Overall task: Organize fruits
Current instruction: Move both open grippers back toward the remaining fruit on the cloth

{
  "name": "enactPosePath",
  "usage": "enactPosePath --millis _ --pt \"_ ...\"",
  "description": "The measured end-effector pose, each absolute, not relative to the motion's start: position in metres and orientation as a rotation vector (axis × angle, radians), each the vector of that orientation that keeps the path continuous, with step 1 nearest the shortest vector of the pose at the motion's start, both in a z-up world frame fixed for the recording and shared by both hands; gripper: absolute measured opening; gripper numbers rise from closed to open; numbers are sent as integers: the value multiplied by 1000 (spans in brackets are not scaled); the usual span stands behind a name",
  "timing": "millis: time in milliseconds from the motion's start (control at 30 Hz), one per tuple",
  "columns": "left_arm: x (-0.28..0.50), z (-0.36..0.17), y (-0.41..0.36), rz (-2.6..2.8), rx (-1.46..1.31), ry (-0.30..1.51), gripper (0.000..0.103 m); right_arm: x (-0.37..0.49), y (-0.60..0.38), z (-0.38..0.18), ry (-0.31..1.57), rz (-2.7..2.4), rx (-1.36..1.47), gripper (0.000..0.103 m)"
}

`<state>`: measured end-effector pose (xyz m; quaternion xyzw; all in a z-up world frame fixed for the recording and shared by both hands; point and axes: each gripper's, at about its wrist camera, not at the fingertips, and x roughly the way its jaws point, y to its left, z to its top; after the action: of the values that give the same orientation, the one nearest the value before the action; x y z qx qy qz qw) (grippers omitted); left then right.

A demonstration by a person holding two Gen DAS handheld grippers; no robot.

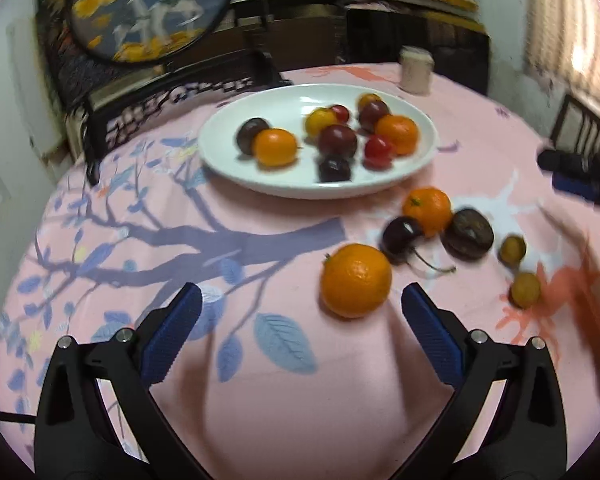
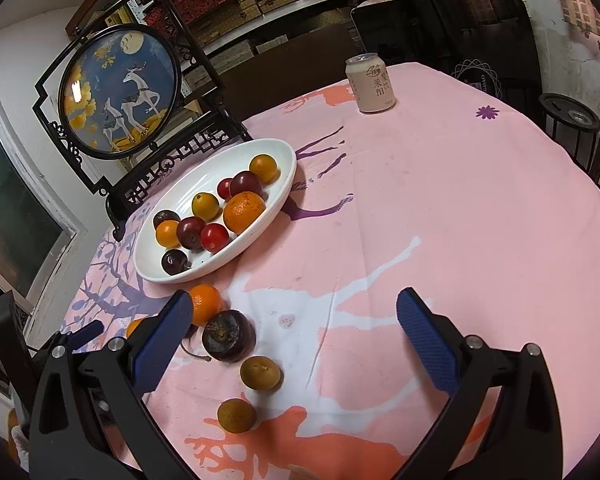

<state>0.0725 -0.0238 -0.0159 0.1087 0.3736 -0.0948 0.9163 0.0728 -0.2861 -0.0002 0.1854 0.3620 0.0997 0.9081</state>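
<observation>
A white plate [image 1: 228, 152] holds several oranges, plums and cherry tomatoes; it also shows in the right wrist view [image 2: 260, 148]. On the cloth lie a near orange [image 1: 355, 280], a second orange [image 1: 427, 210], a dark cherry [image 1: 400, 238], a dark plum [image 1: 468, 234] and two small brown-yellow fruits [image 1: 513, 249] [image 1: 525, 290]. My left gripper [image 1: 301, 304] is open and empty, with the near orange just inside its right finger. My right gripper [image 2: 294, 316] is open and empty above the plum [image 2: 229, 335] and small fruits [image 2: 260, 373] [image 2: 236, 415].
A drink can [image 2: 370, 83] stands at the far side of the pink tablecloth [image 2: 440, 200]. A framed round deer picture [image 2: 120, 88] stands behind the plate. A chair [image 1: 584, 132] is at the right edge. The right gripper shows at the left wrist view's right edge [image 1: 576, 176].
</observation>
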Motion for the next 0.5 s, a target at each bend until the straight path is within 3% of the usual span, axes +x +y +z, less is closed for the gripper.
enactPosePath --millis 367,467,500 --pt "78 -18 -38 -316 205 785 95 74 -279 -3 758 217 350 102" --pt "75 -21 -51 -356 245 796 74 74 -278 -3 754 221 345 102" --pt "77 -23 -52 -367 247 810 61 73 -277 -3 753 221 340 102"
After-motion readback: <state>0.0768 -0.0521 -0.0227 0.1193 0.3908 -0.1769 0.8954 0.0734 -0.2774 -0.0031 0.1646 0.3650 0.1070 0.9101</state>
